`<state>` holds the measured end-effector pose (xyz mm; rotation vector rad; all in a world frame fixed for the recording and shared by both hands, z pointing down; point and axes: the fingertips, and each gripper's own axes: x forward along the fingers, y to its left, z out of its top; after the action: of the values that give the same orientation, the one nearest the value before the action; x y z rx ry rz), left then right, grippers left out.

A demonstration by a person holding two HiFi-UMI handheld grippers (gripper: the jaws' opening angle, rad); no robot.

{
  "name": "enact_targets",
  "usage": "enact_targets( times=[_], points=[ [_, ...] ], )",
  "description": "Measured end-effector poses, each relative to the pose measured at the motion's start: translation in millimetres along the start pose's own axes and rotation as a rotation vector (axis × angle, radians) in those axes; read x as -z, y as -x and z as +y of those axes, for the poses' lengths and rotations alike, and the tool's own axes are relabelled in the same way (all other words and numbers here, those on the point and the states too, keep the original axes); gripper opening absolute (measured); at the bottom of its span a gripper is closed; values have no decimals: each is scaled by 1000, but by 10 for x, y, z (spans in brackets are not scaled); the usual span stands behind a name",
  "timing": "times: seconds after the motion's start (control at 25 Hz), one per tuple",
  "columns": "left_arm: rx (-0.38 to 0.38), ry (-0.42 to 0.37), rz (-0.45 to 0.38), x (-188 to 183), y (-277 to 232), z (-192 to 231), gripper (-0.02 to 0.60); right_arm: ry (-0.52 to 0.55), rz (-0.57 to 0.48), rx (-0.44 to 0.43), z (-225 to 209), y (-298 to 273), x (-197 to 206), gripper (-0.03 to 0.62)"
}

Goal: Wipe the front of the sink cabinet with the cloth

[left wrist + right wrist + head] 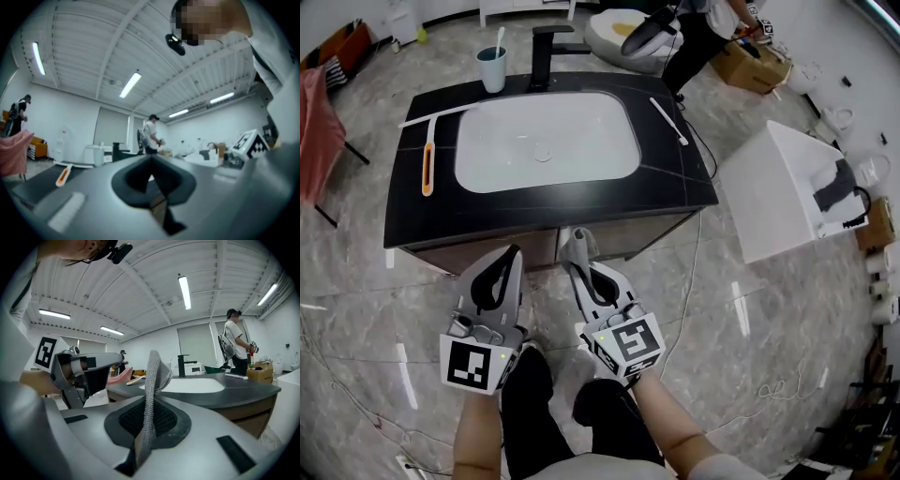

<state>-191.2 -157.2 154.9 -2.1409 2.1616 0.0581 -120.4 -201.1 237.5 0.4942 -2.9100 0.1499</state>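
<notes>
Your right gripper (581, 266) is clamped on the grey cloth (152, 376). The cloth stands up from the jaws as a folded flap close to the cabinet front (656, 234), probably so its face can press flat on the panel. Your left gripper (507, 268) is closed on nothing and sits alongside, likely just kept clear. From above, the front is only a thin strip under the counter (412, 206), so you can't tell whether the cloth touches it.
</notes>
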Motion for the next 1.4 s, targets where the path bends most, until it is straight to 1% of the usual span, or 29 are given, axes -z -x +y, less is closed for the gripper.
enact_targets(
  times=[0.12,0.32,0.44,0.64,0.76,0.88,0.96,1.04,1.16,1.24,1.4],
  points=[
    [-6,15,-4,297,-46,-3,5,-33,24,-46,-51,-140,267,6],
    [-7,-6,-16,802,-101,-51,5,4,17,-63,-185,-360,683,8],
    [-6,-11,-35,1128,-148,-90,5,50,4,-62,-289,-483,940,8],
    [-35,-72,-26,1683,-274,-111,5,127,-52,-64,-472,-700,1318,7],
    [-43,-106,-47,1917,-321,-124,5,148,-90,-74,-545,-786,1494,6],
    [-55,-98,-74,2085,-326,-163,5,158,-121,-86,-586,-830,1623,6],
    [-66,-115,-90,2179,-285,-187,5,179,-139,-88,-603,-837,1673,6],
    [-88,-115,-101,2266,-220,-215,5,191,-144,-90,-628,-826,1722,6],
    [-100,-99,-79,2401,-136,-279,5,176,-132,-93,-655,-814,1815,6],
    [-95,-108,-65,2398,-105,-324,5,150,-131,-90,-678,-837,1820,6],
    [-121,-84,-95,2327,-14,-335,5,130,-117,-71,-726,-926,1760,6]
  ],
)
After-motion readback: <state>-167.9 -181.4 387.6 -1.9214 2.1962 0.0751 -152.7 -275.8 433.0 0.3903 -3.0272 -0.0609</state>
